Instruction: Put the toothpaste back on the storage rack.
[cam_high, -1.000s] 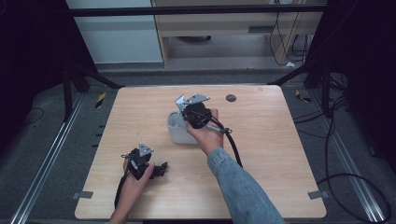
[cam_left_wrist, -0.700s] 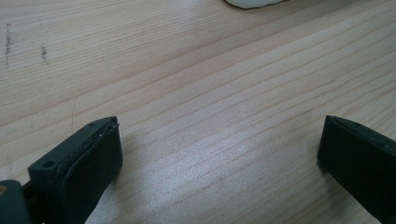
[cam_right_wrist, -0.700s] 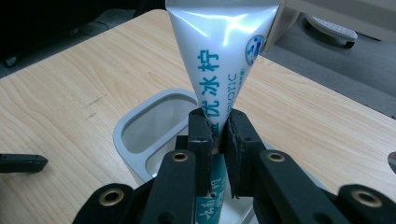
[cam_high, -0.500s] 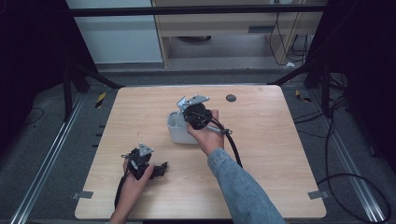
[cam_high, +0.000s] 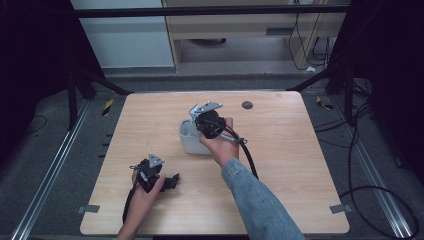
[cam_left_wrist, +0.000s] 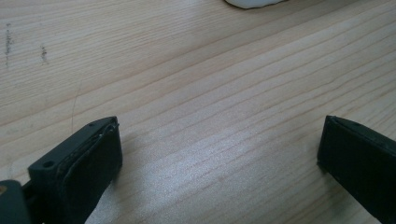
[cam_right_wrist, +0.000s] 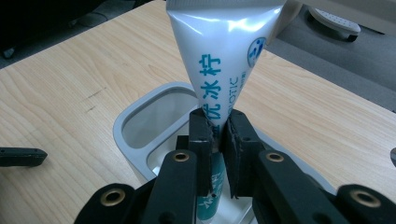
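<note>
Over the white holder (cam_right_wrist: 140, 122) mid-desk, right tool (cam_right_wrist: 218, 128) was clamped on the toothpaste tube (cam_right_wrist: 219, 56), barely moved vs 1 s ago, so prob. easing it in. Left tool (cam_left_wrist: 219, 154) sat apart, idle, w/ nothing between.

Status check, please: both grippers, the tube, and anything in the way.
Right gripper shut on toothpaste tube, held above white holder. Left gripper open, empty, low over table. Nothing in the way.
</note>
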